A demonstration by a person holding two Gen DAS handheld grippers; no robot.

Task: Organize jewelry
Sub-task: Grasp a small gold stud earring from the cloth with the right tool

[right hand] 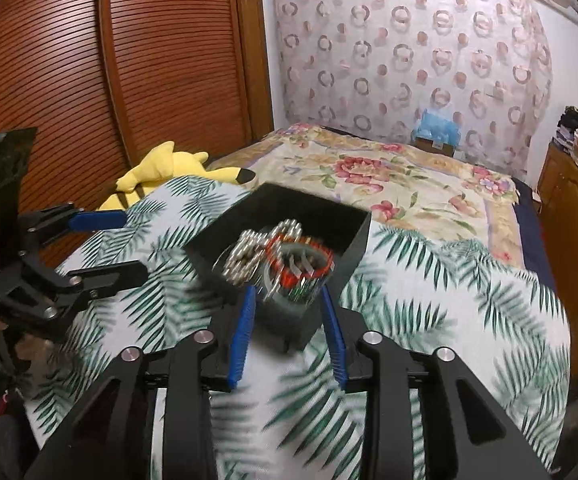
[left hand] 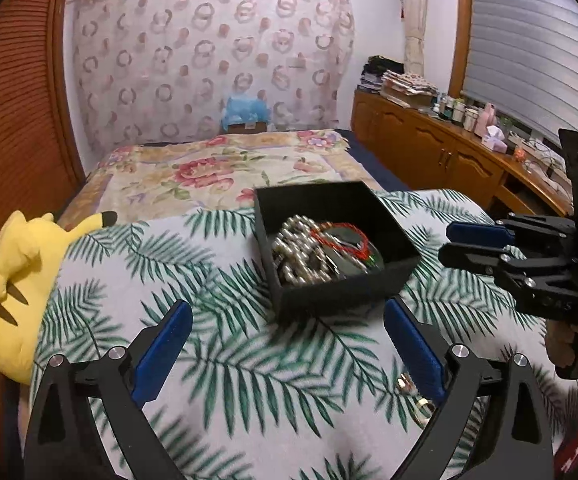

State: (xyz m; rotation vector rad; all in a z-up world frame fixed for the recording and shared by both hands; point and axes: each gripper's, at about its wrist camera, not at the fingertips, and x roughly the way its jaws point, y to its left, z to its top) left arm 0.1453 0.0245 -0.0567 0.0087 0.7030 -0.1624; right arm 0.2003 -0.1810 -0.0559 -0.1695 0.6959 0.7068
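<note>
An open black box (left hand: 329,296) (right hand: 353,248) sits on a palm-leaf cloth (left hand: 209,264). It holds a silver bead necklace (left hand: 297,248) (right hand: 245,256) and a red cord bracelet (left hand: 341,238) (right hand: 305,272) on dark pieces. My left gripper (left hand: 287,308) (right hand: 135,244) stands wide open just before the box's near wall, holding nothing. Small gold-coloured pieces (left hand: 409,390) lie on the cloth by its right finger. My right gripper (right hand: 287,294) (left hand: 447,242) is open, its blue fingers either side of the box's near corner, pads not visibly pressing it; the view is blurred.
A yellow plush toy (left hand: 21,284) (right hand: 161,168) lies at the cloth's left edge, against slatted wooden doors (right hand: 89,80). A floral bedspread (left hand: 217,172) stretches beyond the box. A wooden cabinet (left hand: 429,152) crowded with small items runs along the right wall.
</note>
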